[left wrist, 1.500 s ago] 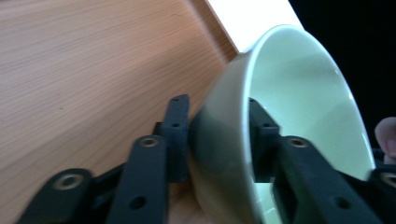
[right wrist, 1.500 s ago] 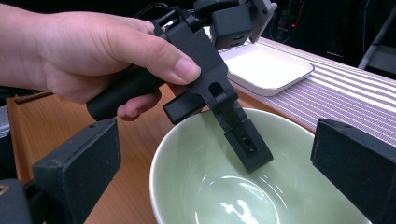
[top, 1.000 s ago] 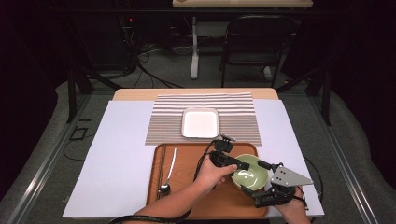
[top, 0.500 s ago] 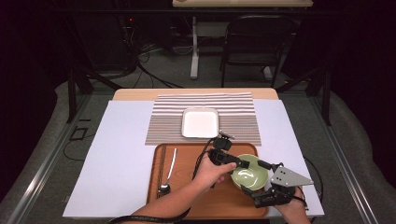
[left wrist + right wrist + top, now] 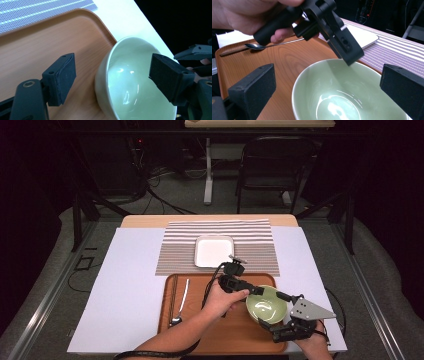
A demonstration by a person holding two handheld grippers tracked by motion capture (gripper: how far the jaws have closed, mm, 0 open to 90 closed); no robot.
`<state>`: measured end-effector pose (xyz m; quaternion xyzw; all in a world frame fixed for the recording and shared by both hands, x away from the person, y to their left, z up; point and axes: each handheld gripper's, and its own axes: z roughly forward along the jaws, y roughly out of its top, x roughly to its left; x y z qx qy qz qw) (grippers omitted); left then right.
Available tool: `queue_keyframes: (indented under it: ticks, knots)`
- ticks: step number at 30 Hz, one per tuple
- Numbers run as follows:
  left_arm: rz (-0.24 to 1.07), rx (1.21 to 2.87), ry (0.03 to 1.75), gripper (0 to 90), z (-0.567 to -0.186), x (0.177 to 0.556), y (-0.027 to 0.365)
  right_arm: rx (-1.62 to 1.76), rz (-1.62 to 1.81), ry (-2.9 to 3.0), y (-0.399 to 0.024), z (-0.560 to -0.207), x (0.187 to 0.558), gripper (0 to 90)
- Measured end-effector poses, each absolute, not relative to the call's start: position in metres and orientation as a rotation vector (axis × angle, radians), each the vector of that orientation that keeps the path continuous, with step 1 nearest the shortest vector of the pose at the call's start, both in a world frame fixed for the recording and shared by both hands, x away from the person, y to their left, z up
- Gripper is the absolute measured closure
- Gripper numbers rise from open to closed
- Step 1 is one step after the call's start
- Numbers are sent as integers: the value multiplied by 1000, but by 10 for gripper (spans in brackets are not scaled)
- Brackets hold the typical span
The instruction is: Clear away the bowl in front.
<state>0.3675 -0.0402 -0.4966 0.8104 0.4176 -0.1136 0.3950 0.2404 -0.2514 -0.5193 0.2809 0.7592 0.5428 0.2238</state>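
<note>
A pale green bowl [image 5: 265, 307] [image 5: 130, 82] [image 5: 344, 100] stands upright and empty on the right part of a wooden tray [image 5: 220, 330]. My left gripper [image 5: 255, 290] [image 5: 113, 65] reaches in from the bowl's left with its jaws open, one over the tray and one over the bowl's far side. My right gripper [image 5: 280, 311] [image 5: 329, 77] comes from the near right, also open, with the bowl's near rim between its jaws. Neither one clamps the bowl. In the right gripper view the left gripper's finger [image 5: 342, 42] hangs just above the bowl's far rim.
A spoon [image 5: 182, 300] [image 5: 257, 46] and dark chopsticks [image 5: 173, 295] lie on the tray's left side. Beyond the tray, a square white plate [image 5: 214, 251] rests on a striped mat [image 5: 250, 235]. A white cover [image 5: 125, 285] spreads over the table, whose right edge is close to the bowl.
</note>
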Motion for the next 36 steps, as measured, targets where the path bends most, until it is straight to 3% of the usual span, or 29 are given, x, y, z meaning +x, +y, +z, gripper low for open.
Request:
queue_keyframes:
  ticks: [17, 36]
  knots:
    - [-181, 2045, 1090, 213, -473, 377, -7, 781, 1495, 2098, -252, -520, 240, 1]
    - [-79, 1982, 1237, 215, -465, 403, 50, 782, 1493, 2100, -251, -520, 241, 1]
